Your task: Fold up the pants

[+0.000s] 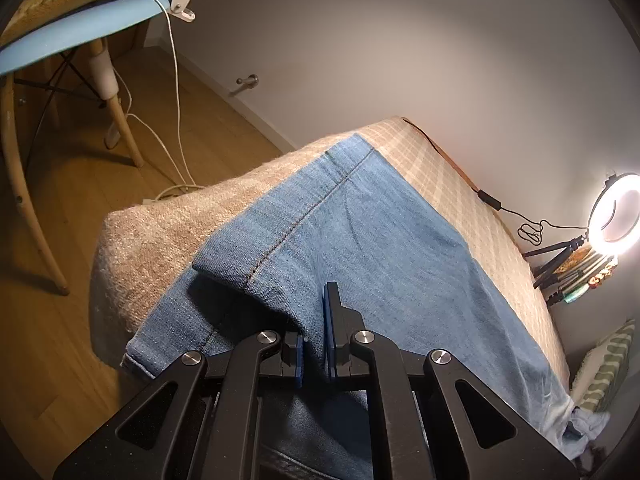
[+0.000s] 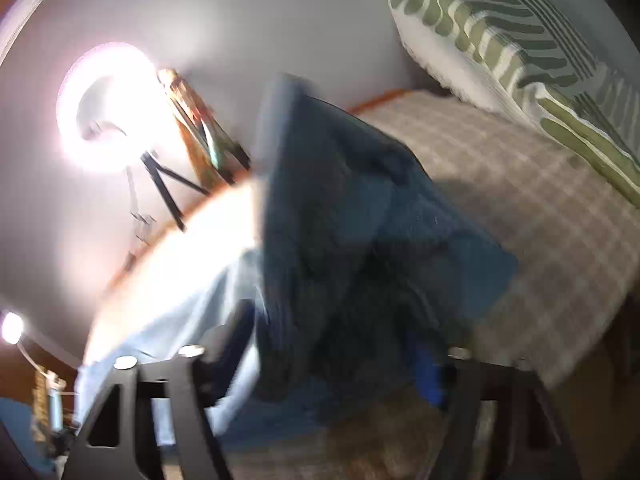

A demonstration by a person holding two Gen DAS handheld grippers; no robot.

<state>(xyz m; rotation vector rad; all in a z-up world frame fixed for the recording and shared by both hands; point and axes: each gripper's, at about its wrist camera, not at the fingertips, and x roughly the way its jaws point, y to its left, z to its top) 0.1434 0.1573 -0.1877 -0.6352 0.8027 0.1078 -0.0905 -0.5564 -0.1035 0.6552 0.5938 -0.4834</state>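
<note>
Grippers [image 1: 314,344] [image 2: 332,356] both clamp lifted jeans [image 1: 360,240].

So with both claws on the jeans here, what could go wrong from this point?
1. The left claw pinches only a narrow fold of the jeans; the denim could slip out as it lifts.
2. The leg end lies at the corner of the bed, so the jeans might slide toward the floor.
3. The right wrist view is heavily blurred, so the right claw seems to be moving fast, which may leave the fold uneven.
</note>
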